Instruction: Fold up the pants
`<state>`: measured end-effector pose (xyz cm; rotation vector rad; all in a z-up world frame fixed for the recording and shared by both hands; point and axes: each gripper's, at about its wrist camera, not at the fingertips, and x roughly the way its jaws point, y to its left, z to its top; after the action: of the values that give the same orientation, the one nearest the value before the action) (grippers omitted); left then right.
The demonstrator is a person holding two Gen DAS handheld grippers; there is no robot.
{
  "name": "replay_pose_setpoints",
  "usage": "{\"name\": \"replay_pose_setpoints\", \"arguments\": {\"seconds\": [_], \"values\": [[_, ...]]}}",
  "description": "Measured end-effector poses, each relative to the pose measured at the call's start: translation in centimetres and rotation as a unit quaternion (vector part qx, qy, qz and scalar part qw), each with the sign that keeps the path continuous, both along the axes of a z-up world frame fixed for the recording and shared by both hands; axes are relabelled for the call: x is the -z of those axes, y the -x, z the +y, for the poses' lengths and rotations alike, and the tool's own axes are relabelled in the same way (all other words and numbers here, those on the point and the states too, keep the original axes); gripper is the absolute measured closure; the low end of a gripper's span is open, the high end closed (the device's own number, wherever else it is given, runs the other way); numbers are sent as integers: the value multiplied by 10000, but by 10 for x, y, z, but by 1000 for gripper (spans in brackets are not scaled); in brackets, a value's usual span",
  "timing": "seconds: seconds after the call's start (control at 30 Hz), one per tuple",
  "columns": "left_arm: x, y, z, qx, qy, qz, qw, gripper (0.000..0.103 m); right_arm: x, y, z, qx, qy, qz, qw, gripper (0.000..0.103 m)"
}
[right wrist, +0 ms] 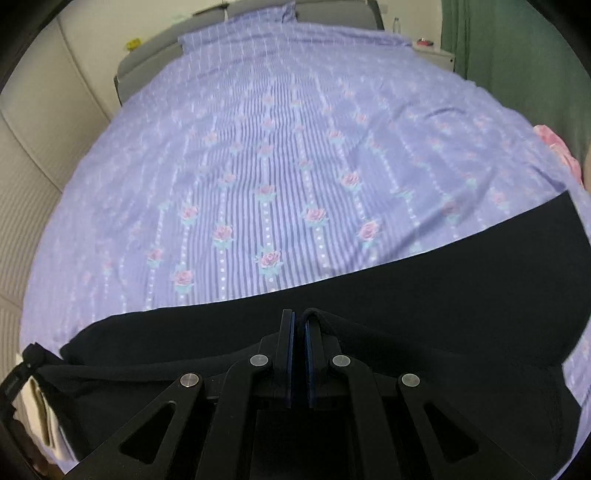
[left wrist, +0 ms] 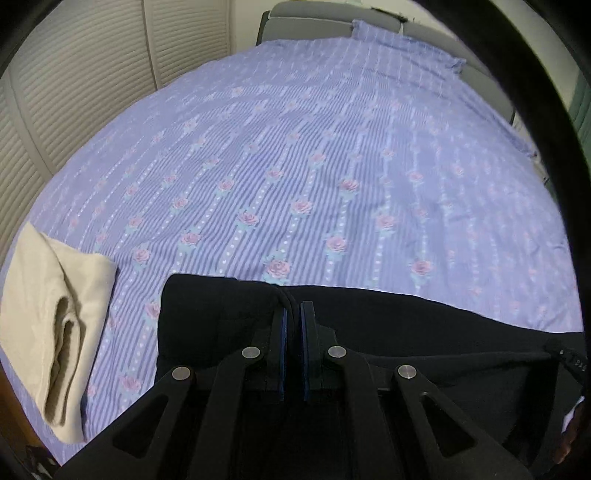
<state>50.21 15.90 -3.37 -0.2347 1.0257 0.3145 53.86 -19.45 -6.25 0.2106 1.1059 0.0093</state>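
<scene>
Black pants [left wrist: 424, 332] stretch across the near part of a bed covered in a lilac floral sheet [left wrist: 314, 166]. My left gripper [left wrist: 294, 308] is shut on the pants' edge, a fold of black cloth pinched between its blue pads. In the right wrist view the same pants [right wrist: 461, 280] run from lower left to the right side. My right gripper [right wrist: 299, 317] is shut on their edge too, with cloth looped over the right fingertip. The lilac sheet [right wrist: 295, 147] fills the view beyond. The cloth between the two grippers hangs taut.
A folded cream garment [left wrist: 55, 314] lies on the sheet at the left, also glimpsed as the cream garment [right wrist: 37, 413] at the lower left. Louvred doors [left wrist: 74, 74] line the left side. A grey headboard [left wrist: 314, 22] and green curtain [right wrist: 517, 55] stand beyond. Pink cloth [right wrist: 557, 147] sits at the right edge.
</scene>
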Motion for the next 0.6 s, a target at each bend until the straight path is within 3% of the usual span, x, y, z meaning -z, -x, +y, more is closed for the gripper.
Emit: {"name": "replay_pose_setpoints", "arguments": {"seconds": [0.07,0.17,0.23,0.3,0.37,0.43,0.6], "values": [[9,2,2,17,-152,38,9999,89,10,-6,3,-48,59,103,9999,97],[5,2,-1,17,-768,-54,9970,63,21,-11,4,-66,121,234,9996,97],[1,3,-3,153,-787,-107,9967,39,23,-12,4,-58,121,292,9995,93],[-8,8,-7,233,-908,-249,9953,38,23,-14,4,-136,-12,295,9995,77],[-15,14,-16,371,-1033,-335,9934,37,15,-7,7,-214,-206,169,9994,55],[-21,24,-29,568,-1146,-386,9910,37,3,3,12,-346,-239,47,9991,50],[-37,59,-67,1219,-1172,-462,9845,37,-28,44,16,-767,-508,-221,9955,50]]}}
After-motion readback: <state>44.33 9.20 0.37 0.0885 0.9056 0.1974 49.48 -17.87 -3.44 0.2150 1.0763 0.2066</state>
